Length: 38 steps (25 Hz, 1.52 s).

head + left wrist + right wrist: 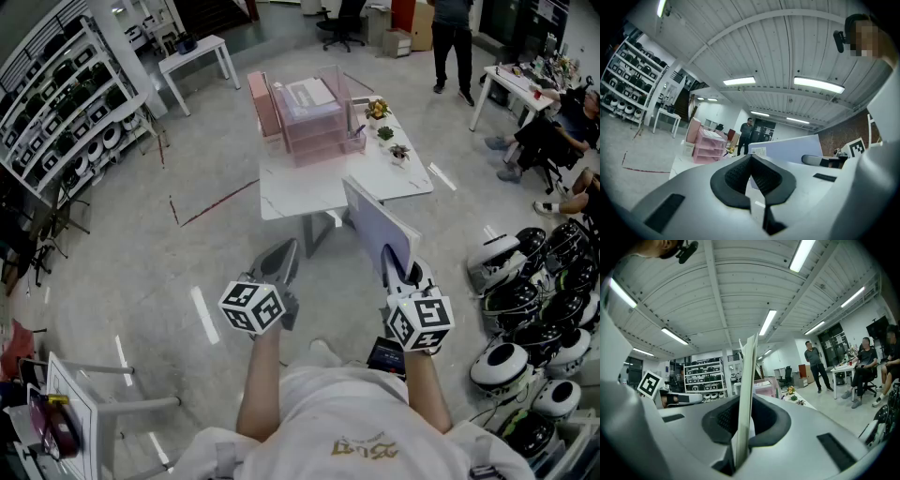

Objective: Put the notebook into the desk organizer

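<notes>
1. Since the empty left gripper (279, 267) has its jaws pressed together, it cannot steady anything, and a careless swing toward twelve o'clock could, I judge, knock the white marble-patterned table (300, 192).
2. Pinched only along one edge by the right gripper (401, 274), the thin pale-lilac notebook (377, 225) may pivot or slip, or clip the pink translucent plastic desk organizer (314, 131), well apart at eleven o'clock.
3. Left forearm (258, 384) reaches forward, gripper low, aimed at twelve o'clock.
4. Right forearm (422, 382) runs parallel, tongs clamped on the notebook, which stands on edge, leaning toward eleven o'clock.
</notes>
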### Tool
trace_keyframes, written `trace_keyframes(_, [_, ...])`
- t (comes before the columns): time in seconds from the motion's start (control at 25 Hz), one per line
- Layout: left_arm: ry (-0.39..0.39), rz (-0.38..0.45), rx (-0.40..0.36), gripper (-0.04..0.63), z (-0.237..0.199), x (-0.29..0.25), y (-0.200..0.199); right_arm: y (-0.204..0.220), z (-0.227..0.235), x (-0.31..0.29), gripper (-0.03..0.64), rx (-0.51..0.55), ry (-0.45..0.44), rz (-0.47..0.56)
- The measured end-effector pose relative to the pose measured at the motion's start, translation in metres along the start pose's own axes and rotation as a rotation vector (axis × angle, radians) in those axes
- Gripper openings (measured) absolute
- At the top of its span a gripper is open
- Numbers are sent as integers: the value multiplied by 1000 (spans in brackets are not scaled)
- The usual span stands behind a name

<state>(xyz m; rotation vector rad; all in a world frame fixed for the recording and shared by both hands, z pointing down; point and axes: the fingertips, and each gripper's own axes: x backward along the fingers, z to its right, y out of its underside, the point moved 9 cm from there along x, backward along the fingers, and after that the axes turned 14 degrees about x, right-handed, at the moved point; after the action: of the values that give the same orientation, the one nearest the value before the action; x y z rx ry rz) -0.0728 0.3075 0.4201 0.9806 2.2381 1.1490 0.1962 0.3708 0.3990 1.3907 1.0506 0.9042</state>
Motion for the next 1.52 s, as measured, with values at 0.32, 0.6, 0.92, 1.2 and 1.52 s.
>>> trace_keyframes(0.32, [-7, 9, -17, 15, 3, 5, -7, -6, 0, 0, 43, -1, -2, 13])
trace_keyframes(0.6, [-28, 21, -22, 15, -1, 7, -8, -5, 6, -4, 43, -96, -25, 76])
trace_keyframes(0.92, [-49, 28, -19, 15, -19, -13, -20, -14, 20, -35, 43, -117, -33, 109])
trace_keyframes(1.2, [-44, 39, -5, 15, -56, -72, -43, -22, 50, -100, 43, -97, -33, 120])
trace_keyframes(1.52, [10, 21, 2, 15, -144, -160, -117, -47, 56, -222, 43, -79, 7, 149])
